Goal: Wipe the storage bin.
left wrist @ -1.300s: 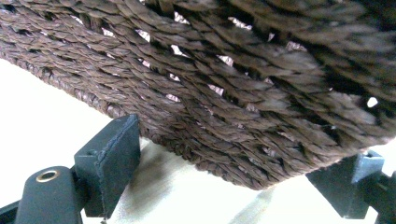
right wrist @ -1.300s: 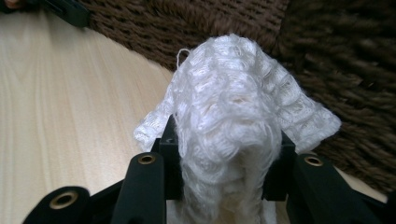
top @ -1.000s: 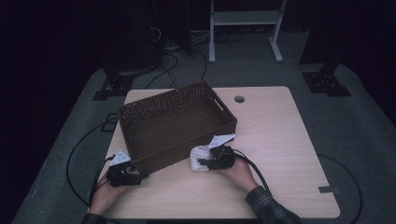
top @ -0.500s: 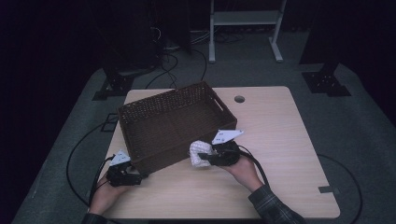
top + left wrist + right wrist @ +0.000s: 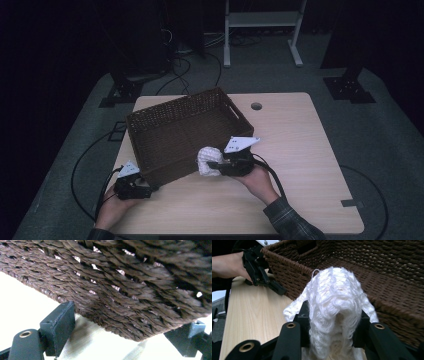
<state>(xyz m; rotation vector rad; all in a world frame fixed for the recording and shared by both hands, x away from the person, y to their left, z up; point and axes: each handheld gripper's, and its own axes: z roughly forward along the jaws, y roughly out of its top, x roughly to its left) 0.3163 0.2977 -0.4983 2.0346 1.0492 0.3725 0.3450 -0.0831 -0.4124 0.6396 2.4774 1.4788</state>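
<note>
A dark brown wicker basket (image 5: 175, 103) stands on the wooden table (image 5: 295, 140), turned at an angle. My right gripper (image 5: 212, 164) is shut on a white knitted cloth (image 5: 206, 160) and holds it in the air just outside the basket's near wall. In the right gripper view the cloth (image 5: 334, 297) bulges up between the jaws (image 5: 332, 322) and droops over them, with the basket's inside (image 5: 387, 277) beyond. My left gripper (image 5: 147, 189) sits on the table at the basket's near left corner. Its jaws (image 5: 130, 330) are closed around that woven corner (image 5: 112, 285).
A round cable hole (image 5: 256, 106) sits in the tabletop behind the basket. Bare table stretches to the right of the basket and along the front edge. Cables trail from both grippers off the table. A white shelf frame (image 5: 260, 30) stands on the floor beyond.
My right gripper has lifted the white cloth off the table and brought it closer to the basket's near rim. The left gripper and the basket have stayed put.
</note>
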